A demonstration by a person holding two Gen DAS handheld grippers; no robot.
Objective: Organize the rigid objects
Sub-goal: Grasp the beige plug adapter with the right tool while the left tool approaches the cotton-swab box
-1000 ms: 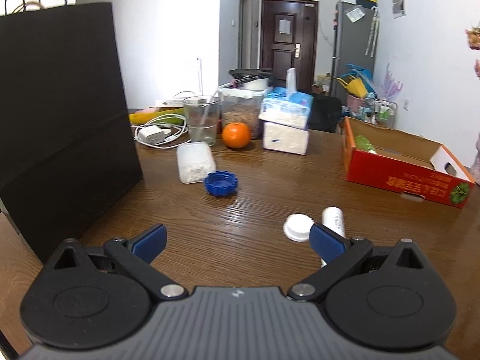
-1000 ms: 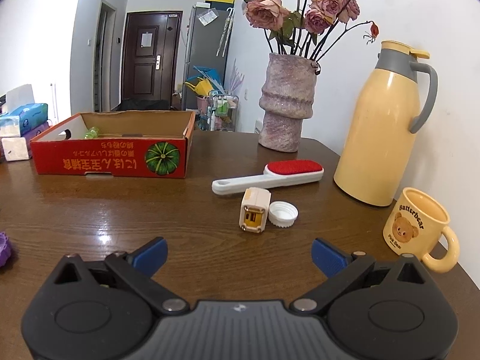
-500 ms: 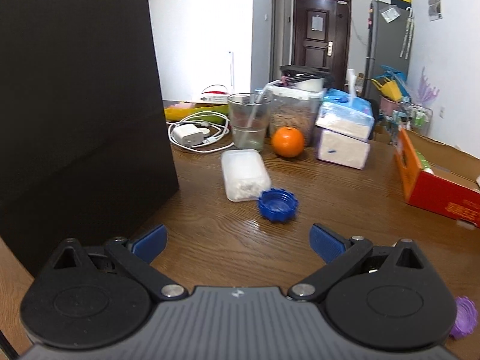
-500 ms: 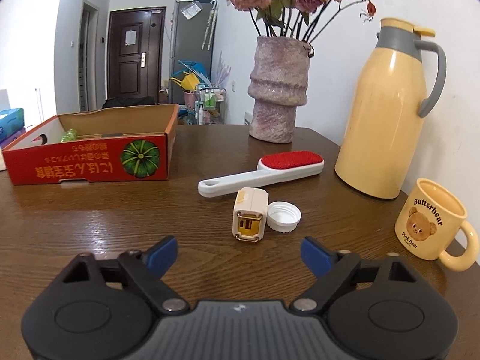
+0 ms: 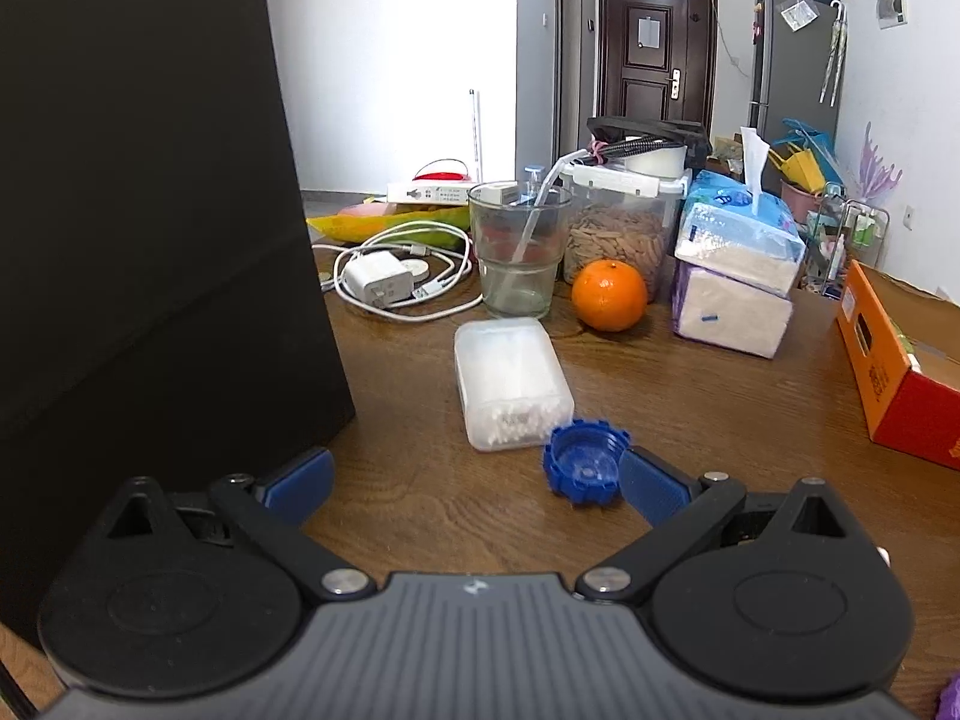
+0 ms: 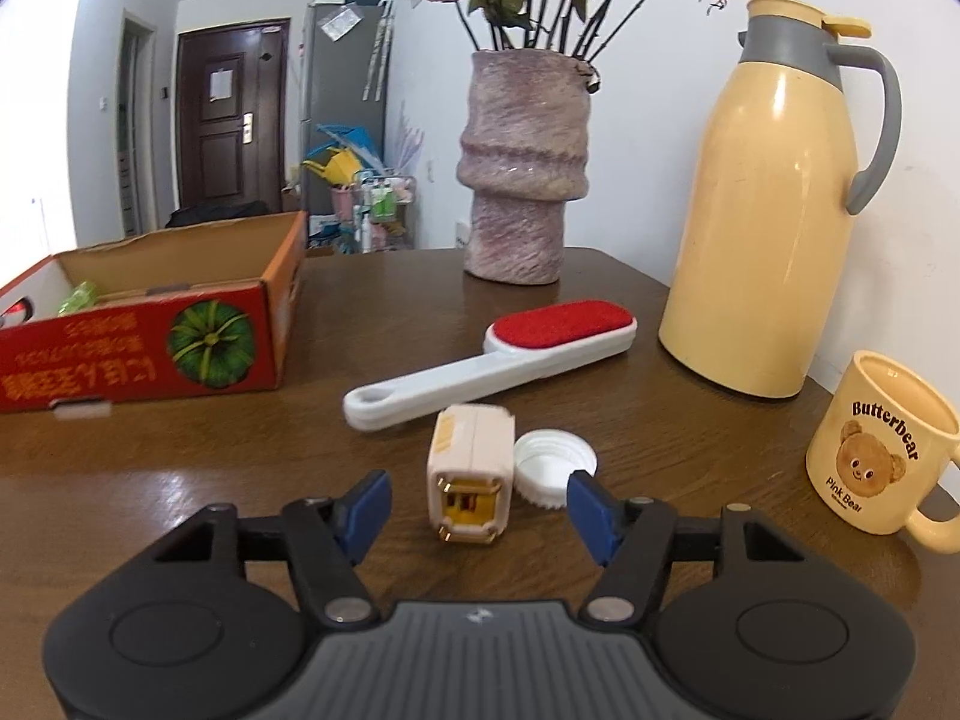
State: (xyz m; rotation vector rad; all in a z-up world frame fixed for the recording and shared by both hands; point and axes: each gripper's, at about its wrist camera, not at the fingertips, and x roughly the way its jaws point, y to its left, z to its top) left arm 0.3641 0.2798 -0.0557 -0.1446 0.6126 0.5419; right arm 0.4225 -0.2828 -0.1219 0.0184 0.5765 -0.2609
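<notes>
R gripper [image 6: 477, 507] closing on small cream plastic charger cube [image 6: 471, 474] between its pads (no contact yet); L gripper [image 5: 474, 480] spread wide, empty; next, I'd say: pinch, lift, carry to box.

The mug [image 6: 879, 450] at the right edge of the right wrist view carries the words "Butterbear" in dark letters arched over a drawn bear's face, and "Pink Bear" in smaller letters below the face. The red box [image 6: 138, 354] on the table has a line of yellow Chinese characters printed upside down along its front, beside a picture of a green pumpkin; the characters are too distorted to read with any certainty. In the left wrist view nothing can be read: the marks on the tissue packs [image 5: 738, 252] are too blurred.
</notes>
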